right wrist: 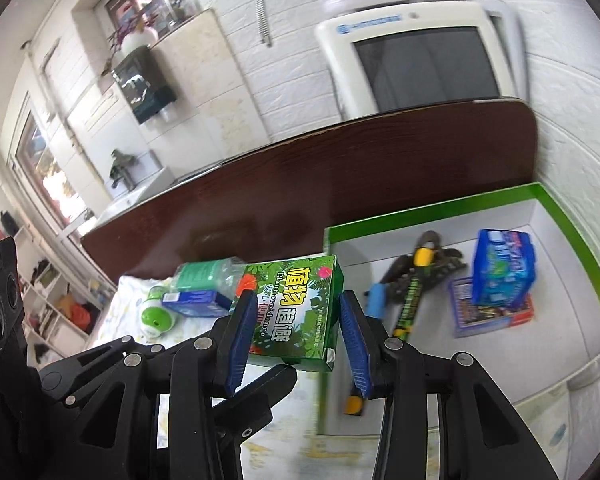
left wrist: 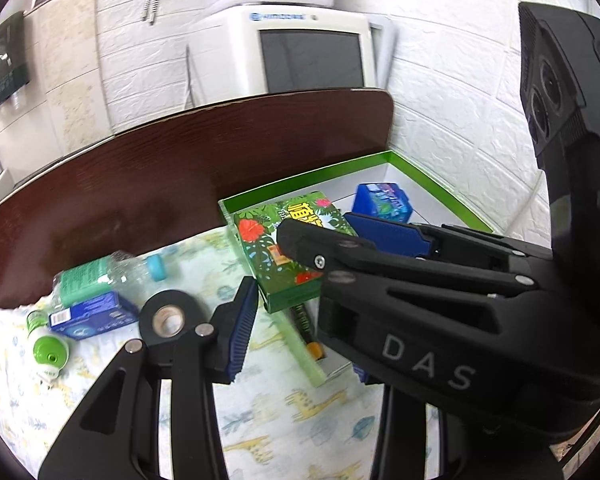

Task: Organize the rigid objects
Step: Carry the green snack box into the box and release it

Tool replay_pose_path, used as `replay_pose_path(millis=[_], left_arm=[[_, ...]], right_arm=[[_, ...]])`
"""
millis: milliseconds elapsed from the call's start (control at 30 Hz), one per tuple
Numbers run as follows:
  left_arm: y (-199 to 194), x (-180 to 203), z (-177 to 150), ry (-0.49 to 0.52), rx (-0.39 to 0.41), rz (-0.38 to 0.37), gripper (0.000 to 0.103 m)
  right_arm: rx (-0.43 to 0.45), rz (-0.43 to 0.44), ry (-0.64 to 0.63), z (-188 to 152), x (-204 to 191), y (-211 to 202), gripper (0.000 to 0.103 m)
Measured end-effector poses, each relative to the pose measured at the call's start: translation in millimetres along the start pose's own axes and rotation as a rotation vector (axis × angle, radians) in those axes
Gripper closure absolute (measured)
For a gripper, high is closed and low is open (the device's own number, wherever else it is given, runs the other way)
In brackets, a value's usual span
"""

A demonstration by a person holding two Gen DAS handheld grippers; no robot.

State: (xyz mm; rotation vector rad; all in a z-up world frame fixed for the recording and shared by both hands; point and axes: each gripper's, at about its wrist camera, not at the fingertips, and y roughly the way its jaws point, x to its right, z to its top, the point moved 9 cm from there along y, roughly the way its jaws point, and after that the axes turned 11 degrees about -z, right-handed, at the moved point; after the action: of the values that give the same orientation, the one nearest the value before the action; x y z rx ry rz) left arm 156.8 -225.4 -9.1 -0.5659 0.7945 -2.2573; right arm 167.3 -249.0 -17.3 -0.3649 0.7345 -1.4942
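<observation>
The right gripper [right wrist: 296,320] pinches the green leaf-print box [right wrist: 296,312] over the green-rimmed tray [right wrist: 572,232] at centre frame, the left gripper [left wrist: 260,300] spread, while bottles and tape wait lower left.

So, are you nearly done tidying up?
About halfway. The blue tub and yellow-tipped black tool already lie in the green-rimmed white tray. The right gripper looks to be holding the green leafy box over its wall. The black tape roll, clear bottle and small blue carton wait outside.
</observation>
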Motion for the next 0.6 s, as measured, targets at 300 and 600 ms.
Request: replay_pose_path(millis=[300,600], left_arm=[[38.4,37.0,15.8,0.069,-0.050,-0.042,0.063],[68.7,62.0,20.3,0.111,-0.097,-0.077,0.063]], right_arm=[[0.017,-0.031,0.108,4.4,62.3,-2.7,0.059],[0.016,-0.058,0.192,4.3,114.6,3.3,0.059]])
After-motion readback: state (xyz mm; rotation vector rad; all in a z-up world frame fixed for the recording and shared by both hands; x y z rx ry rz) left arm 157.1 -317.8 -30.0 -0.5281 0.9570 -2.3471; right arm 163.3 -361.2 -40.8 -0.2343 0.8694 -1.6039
